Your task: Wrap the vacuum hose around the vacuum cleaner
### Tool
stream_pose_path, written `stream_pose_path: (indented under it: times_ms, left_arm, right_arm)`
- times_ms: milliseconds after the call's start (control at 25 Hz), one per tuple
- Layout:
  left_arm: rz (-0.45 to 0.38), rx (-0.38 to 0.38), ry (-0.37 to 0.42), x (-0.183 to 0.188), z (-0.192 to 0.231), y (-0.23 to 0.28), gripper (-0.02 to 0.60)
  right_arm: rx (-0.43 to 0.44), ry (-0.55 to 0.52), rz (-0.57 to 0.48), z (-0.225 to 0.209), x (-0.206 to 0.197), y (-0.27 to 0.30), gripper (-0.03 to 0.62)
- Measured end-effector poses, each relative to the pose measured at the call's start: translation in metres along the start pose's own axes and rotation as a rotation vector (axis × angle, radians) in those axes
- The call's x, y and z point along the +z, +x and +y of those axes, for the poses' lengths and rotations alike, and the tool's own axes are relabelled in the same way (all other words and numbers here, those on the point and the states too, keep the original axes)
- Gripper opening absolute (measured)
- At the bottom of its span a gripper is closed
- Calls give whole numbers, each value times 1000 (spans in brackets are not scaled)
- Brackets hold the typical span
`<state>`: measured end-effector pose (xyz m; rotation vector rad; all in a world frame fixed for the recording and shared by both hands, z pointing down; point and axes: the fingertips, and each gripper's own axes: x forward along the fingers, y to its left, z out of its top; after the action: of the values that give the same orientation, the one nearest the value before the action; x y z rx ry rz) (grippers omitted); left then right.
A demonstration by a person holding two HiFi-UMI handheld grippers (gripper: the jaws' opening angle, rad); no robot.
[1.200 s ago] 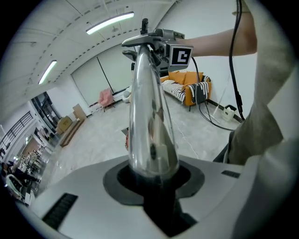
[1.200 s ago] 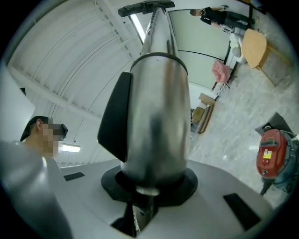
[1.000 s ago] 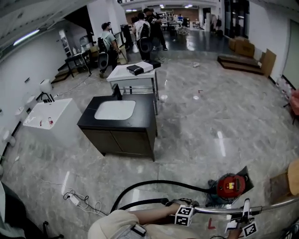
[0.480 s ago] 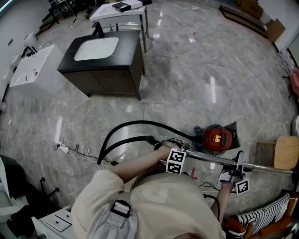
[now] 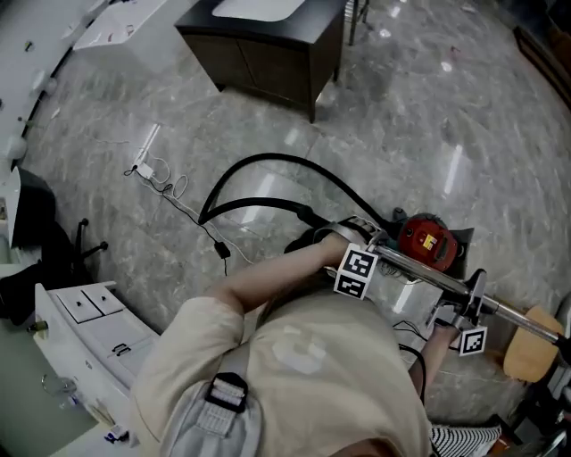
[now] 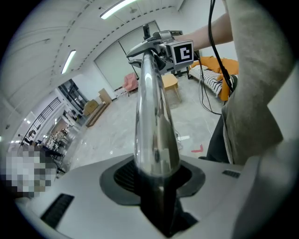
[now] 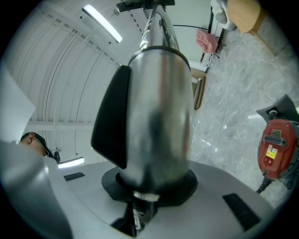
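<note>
Vacuum hose [image 5: 268, 162]: lies looped loose on the floor [image 5: 116, 98], none yet round the vacuum cleaner [image 5: 426, 241], with left hand-held gripper [image 5: 364, 236], jaws just easing wider, and right hand-held gripper [image 5: 471, 290] pinching the wand [image 5: 428, 275].

Dark sink cabinet [image 5: 268, 62] at top; power strip [image 5: 144, 170] on marble floor [image 5: 428, 116]; wooden stool [image 5: 526, 344] at right.

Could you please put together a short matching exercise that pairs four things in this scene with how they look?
1 vacuum cleaner
2 hose
3 metal tube
4 cabinet

A shiny silver, straight
B red
C black, curved in a loop
D dark front, white basin on top

Pairs: 1-B; 2-C; 3-A; 4-D
</note>
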<state>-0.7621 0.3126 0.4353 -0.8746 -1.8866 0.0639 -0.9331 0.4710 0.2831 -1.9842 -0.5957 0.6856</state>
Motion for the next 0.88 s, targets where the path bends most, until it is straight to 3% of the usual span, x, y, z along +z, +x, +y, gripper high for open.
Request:
stream_pose_path:
  times_ms: [160, 480, 680, 760, 880]
  left_arm:
    - [39, 60, -75, 10, -10, -11, 132]
    - [84, 69, -219, 13, -43, -20, 132]
    - [85, 93, -257, -7, -53, -52, 140]
    - [79, 94, -222, -19, -42, -57, 148]
    - [89, 11, -227, -34, -46, -76, 198]
  right_arm:
    - [27, 20, 89, 3, 4, 11, 74]
    - [97, 27, 227, 14, -8, 14, 74]
    - [95, 72, 289, 27, -42, 31, 75]
    - [84, 83, 266, 24, -49, 48, 75]
    - [48, 114, 254, 20, -64, 61, 75]
